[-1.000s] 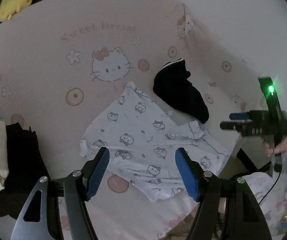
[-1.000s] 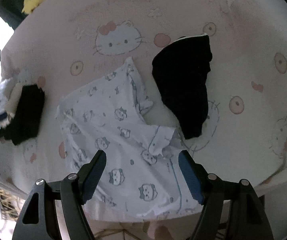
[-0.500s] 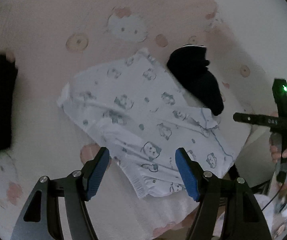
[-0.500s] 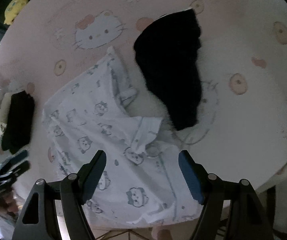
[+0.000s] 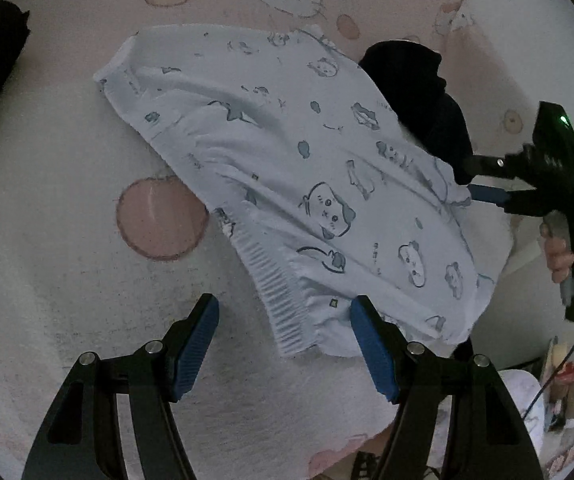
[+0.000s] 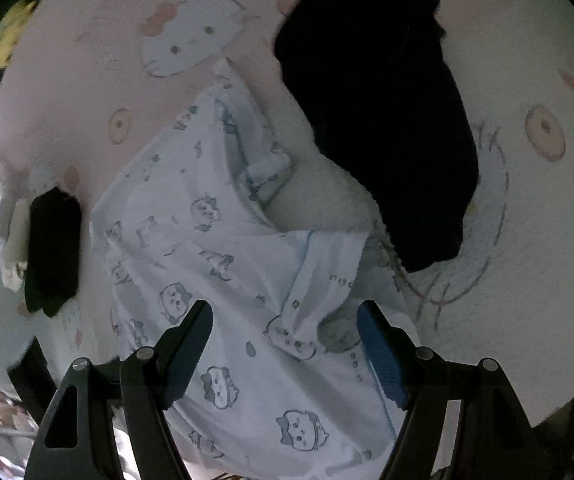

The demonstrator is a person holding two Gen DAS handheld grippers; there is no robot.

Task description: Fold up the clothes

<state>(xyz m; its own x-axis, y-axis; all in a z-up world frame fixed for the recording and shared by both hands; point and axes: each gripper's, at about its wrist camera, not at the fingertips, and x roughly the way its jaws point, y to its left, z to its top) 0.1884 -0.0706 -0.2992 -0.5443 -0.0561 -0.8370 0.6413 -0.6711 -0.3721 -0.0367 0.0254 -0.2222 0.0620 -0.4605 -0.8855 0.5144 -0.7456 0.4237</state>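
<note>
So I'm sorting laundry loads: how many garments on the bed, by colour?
Pale blue printed: 1, the pyjama top
Black: 2, the loose black garment and the folded black piece
Cream: 1, the folded cream piece beside it
Total: 4

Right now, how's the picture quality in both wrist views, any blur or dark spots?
Left wrist view: dim but fairly sharp, the printed shirt readable, edges bent by fisheye. Right wrist view: softer, the black garment a detailless dark mass, left rim smeared.

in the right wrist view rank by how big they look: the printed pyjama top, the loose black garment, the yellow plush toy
1. Printed pyjama top, nearest the camera.
2. Loose black garment, not far behind; ranking unsure.
3. Yellow plush toy, far off, looks smallest.
</note>
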